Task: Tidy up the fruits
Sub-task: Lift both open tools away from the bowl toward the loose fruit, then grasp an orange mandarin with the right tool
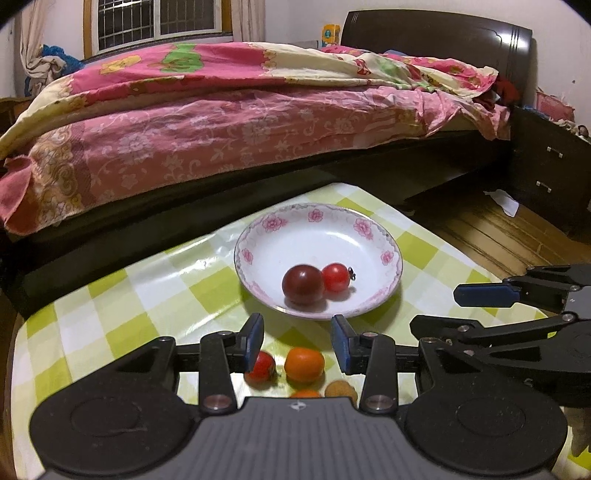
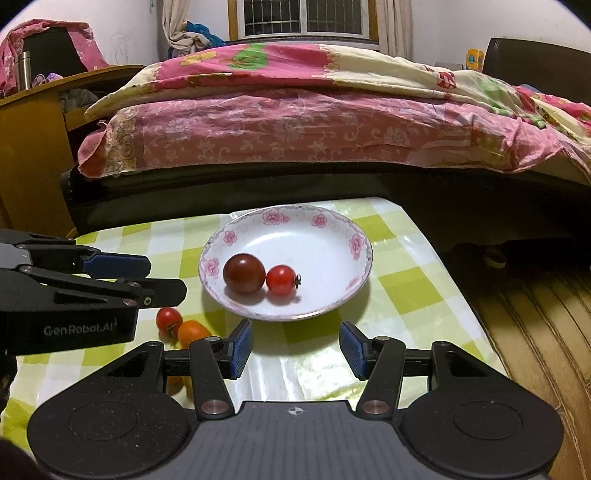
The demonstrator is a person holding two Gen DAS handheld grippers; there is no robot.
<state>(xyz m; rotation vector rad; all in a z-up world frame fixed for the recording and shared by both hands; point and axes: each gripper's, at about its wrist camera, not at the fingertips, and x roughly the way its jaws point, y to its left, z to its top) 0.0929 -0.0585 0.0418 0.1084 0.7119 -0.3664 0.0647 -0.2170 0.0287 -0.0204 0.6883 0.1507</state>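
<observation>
Counter (image 2: 399, 291): green-white check cloth. Floral plate (image 2: 354, 243) holds dark tomato (image 2: 243, 273), red tomato (image 2: 281, 280). Orange fruit (image 1: 304, 363), red tomato near left claw (image 1: 297, 341). Both claws parted, empty; right claw (image 2: 297, 349). Bed (image 2: 295, 122), window (image 2: 306, 16) behind.

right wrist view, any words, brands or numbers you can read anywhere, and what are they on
"GenRobot.AI" in pale letters on the black side of the left gripper body, at the left edge of the right wrist view.
Yellow box by the headboard: it has printing, too small and blurred to read.
Nothing to read on the flowered plate, the checked tablecloth or the bedding; the plate bears only pink flowers.
</observation>
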